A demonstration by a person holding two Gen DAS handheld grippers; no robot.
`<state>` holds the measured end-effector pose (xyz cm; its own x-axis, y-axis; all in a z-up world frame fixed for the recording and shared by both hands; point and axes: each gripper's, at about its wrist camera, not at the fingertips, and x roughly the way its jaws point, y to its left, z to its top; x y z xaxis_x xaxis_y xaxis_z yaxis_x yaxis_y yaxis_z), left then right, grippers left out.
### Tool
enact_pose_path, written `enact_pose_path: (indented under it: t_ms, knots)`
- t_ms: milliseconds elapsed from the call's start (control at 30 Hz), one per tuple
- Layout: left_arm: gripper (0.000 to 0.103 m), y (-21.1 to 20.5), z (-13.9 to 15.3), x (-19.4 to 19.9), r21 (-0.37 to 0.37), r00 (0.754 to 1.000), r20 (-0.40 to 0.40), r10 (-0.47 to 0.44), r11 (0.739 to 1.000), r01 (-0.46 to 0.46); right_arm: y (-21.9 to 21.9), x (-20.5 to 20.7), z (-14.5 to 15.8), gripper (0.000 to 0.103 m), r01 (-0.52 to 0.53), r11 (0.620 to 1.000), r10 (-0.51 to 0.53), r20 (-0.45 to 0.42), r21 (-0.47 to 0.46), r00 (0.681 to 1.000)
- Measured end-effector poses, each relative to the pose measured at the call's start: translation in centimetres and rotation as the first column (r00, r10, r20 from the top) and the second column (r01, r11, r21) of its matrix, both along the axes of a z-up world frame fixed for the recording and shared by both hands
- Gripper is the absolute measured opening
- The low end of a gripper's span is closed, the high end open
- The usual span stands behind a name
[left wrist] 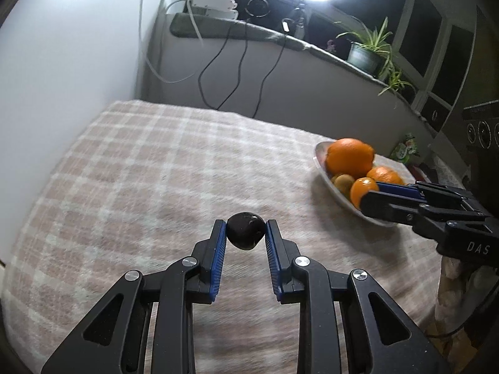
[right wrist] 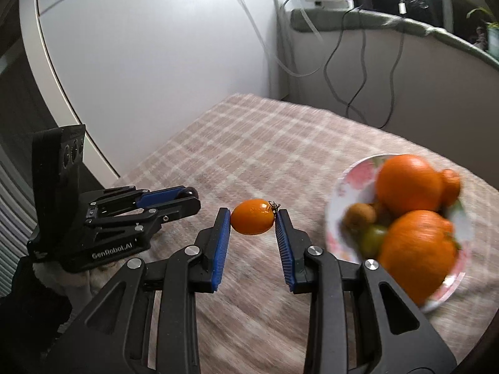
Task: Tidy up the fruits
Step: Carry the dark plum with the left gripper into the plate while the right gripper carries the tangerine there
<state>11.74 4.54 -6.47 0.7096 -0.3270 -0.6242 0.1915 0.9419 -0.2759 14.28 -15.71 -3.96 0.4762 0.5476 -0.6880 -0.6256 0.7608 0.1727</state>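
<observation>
Jaws: left gripper point(left wrist: 245, 230) clamped on a dark fruit point(left wrist: 245, 231); right gripper point(right wrist: 252, 218) clamped on a small orange tomato point(right wrist: 252, 216). Both held above the checked cloth point(left wrist: 156, 171). Plate point(right wrist: 355, 174) on the cloth, beside the right gripper, holds oranges point(right wrist: 408, 184) and smaller fruits.

The left claw point(left wrist: 245, 227) was matt black plastic with ribbed blue pads point(left wrist: 219, 260) and shiny metal rivets point(left wrist: 189, 261). The dark fruit point(left wrist: 245, 230) looked smooth and glossy. A woolly checked cloth point(left wrist: 156, 162) covered the counter, and the plate point(right wrist: 349, 180) looked glazed.
</observation>
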Motion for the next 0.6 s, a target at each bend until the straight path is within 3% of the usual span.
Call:
enact_pose_path:
  t_ms: [600]
  knots:
    - [0.024,-6.0,1.5,3.2,-0.011,0.995,0.023,-0.094,0.996,0.094,-11.2,2.0,1.5,0.031,0.19,0.982,-0.19,0.046,-0.01,0.981]
